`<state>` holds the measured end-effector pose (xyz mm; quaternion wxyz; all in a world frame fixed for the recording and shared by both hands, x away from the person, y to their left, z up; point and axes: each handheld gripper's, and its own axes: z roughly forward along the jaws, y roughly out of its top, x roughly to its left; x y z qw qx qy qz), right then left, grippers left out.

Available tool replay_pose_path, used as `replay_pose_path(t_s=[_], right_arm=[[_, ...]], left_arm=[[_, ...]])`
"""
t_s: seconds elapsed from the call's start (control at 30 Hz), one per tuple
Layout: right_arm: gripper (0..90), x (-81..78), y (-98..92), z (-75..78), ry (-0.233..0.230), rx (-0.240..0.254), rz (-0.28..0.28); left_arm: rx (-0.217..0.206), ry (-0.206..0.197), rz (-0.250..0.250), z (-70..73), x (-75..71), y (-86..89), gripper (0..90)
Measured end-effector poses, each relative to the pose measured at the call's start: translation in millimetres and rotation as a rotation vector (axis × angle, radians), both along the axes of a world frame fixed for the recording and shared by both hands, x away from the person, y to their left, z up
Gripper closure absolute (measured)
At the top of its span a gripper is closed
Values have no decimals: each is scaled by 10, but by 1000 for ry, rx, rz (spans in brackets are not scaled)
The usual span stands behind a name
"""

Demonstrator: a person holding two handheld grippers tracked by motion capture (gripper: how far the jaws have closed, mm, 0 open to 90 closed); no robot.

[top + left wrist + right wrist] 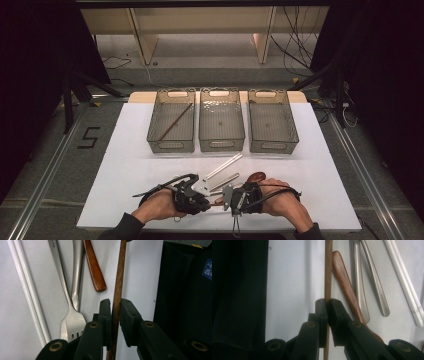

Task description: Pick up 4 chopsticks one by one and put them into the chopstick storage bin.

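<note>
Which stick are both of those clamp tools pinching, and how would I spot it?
Start at the white table, at its near edge where the cutlery lies between the person's hands. The brown wooden chopstick runs between the left gripper and the right gripper. Unlike the white chopsticks, fork and wooden spoon beside it, it is thin, round and brown.

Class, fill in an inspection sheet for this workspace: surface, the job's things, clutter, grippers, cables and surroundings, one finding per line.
Surface: white table top, flat, with a wooden edge showing at the far corners.
Job's things: brown wooden chopstick between both pairs of jaws; another brown stick lies in the left basket.
Clutter: fork, a second metal handle, wooden spoon, white chopsticks; middle basket and right basket hold nothing.
Grippers: left gripper holds the stick in its jaws; right gripper clamped on it.
Cables: black leads on the floor beyond the table.
Surroundings: grey floor, dark stands, a number 5 marking.
</note>
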<state>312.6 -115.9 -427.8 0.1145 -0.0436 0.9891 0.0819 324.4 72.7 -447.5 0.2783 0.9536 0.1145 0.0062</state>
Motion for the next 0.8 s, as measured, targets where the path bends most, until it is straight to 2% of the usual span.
replay_pose_path(t_s=[0.23,0.33,0.4,0.43,0.47,0.5,0.6,0.67,0.8], right_arm=[[834,2,1,-10,7,15,-8],[772,11,-13,27,9,37,-43],[729,22,-42,71,-4,74,-69],[681,29,-62,108,-22,88,-82],[663,40,-84,146,-30,111,-111],[649,64,-114,187,-37,125,-110],[557,103,-192,252,-69,197,-171],[522,127,-246,278,-89,256,-213],[466,171,-361,341,-98,367,-316]], left_arm=[[1,-2,-51,-2,-26,4,832],[1,-19,-35,28,-24,28,836],[-1,-26,-19,45,-10,59,836],[-6,-30,-11,55,4,78,836],[-12,-31,2,65,12,96,837],[-14,-37,14,76,26,115,837],[-23,-42,56,100,69,181,837],[-34,-47,101,115,108,235,836],[-63,-62,186,141,182,357,836]])
